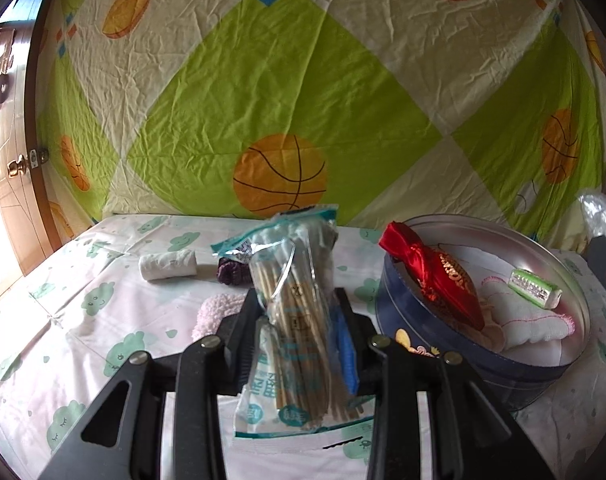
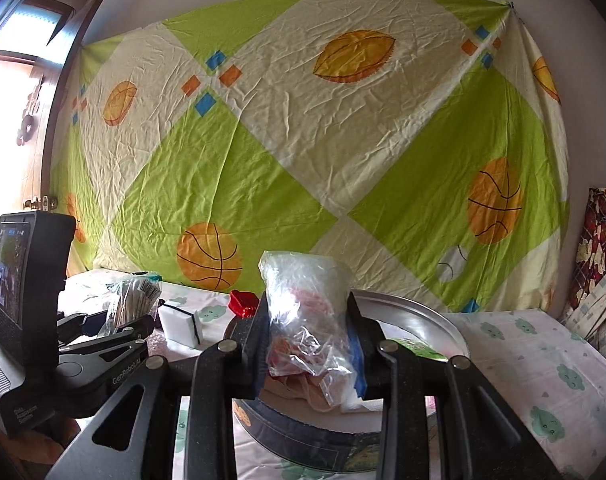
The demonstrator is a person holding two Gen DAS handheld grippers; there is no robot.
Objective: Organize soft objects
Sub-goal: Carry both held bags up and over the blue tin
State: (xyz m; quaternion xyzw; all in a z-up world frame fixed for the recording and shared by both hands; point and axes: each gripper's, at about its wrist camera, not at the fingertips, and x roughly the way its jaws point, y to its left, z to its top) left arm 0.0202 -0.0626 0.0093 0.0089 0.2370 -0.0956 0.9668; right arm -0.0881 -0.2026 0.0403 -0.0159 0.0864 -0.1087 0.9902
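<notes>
My left gripper (image 1: pixel 297 300) is shut on a clear bag of cotton swabs (image 1: pixel 295 280), held upright above the bed. To its right stands a round blue tin (image 1: pixel 463 364) holding a red satin pouch (image 1: pixel 443 280), a white cloth with pink edging (image 1: pixel 531 320) and a small green packet (image 1: pixel 537 288). My right gripper (image 2: pixel 309 320) is shut on a crumpled clear plastic bag with pinkish contents (image 2: pixel 307 308), hanging over the tin's rim (image 2: pixel 423 312). The left gripper (image 2: pixel 119 332) with its swab bag (image 2: pixel 135 300) shows at the left of the right wrist view.
On the cloud-print bed sheet (image 1: pixel 63 304) lie a rolled white cloth (image 1: pixel 167 266), a dark purple item (image 1: pixel 231 272) and a pink fluffy piece (image 1: pixel 219 312). A white block with a black band (image 2: pixel 181 326) sits beyond. A basketball-print sheet (image 1: pixel 303 80) hangs behind.
</notes>
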